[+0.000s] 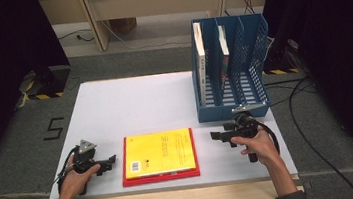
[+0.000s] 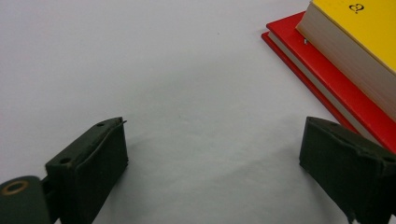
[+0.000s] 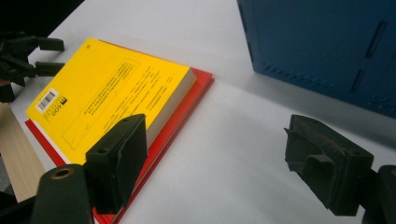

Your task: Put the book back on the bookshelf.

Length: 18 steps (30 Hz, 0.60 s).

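Two hands at the near table edge, each with a gripper, flank a stack of two books.

The left gripper (image 1: pixel 112 160) rests low on the white table (image 1: pixel 130 105), its jaws standing wide apart with only bare tabletop between them, just beside the left edge of the yellow book (image 1: pixel 159 153). That book lies flat on the red book (image 1: pixel 161 176), whose edge juts out beneath. The right gripper (image 1: pixel 215 136) points at the stack from the other side, jaws likewise apart and holding nothing, near the front wall of the blue file rack (image 1: pixel 233 110). Two volumes, seemingly books, stand upright in the rack's left compartments.
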Each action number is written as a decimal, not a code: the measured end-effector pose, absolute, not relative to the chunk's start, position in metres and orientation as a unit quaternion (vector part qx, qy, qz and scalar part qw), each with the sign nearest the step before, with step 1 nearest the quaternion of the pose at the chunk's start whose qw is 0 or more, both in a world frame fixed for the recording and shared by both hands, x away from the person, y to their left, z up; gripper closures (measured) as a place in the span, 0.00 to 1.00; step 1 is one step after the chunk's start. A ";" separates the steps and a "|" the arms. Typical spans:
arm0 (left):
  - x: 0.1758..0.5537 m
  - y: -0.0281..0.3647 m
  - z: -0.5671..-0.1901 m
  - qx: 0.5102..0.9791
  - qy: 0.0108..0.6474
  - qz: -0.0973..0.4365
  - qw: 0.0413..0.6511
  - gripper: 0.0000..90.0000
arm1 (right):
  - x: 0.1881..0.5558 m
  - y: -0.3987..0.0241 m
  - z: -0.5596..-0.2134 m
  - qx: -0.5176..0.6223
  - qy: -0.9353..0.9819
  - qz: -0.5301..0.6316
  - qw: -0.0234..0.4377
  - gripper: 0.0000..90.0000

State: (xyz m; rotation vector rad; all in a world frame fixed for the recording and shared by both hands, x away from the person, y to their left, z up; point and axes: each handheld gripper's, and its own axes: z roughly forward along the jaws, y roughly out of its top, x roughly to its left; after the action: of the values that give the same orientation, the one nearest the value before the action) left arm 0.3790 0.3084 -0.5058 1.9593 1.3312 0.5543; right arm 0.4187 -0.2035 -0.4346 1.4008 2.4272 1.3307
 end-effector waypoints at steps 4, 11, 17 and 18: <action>0.379 0.308 -0.506 0.755 0.513 0.214 0.347 0.08 | 0.417 -0.196 -0.441 0.448 0.788 0.422 0.014 0.24; 0.379 0.308 -0.506 0.756 0.513 0.215 0.346 0.08 | 0.414 -0.182 -0.448 0.441 0.794 0.418 0.001 0.24; 0.378 0.308 -0.505 0.755 0.512 0.218 0.346 0.10 | 0.411 -0.169 -0.454 0.430 0.804 0.411 -0.018 0.25; 0.377 0.308 -0.505 0.755 0.512 0.217 0.347 0.10 | 0.411 -0.167 -0.455 0.429 0.804 0.411 -0.021 0.25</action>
State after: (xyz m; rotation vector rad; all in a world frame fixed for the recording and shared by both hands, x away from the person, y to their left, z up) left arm 0.3772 0.3081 -0.5047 1.9599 1.3286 0.5622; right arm 0.4114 -0.1674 -0.4553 1.3660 2.5605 1.3077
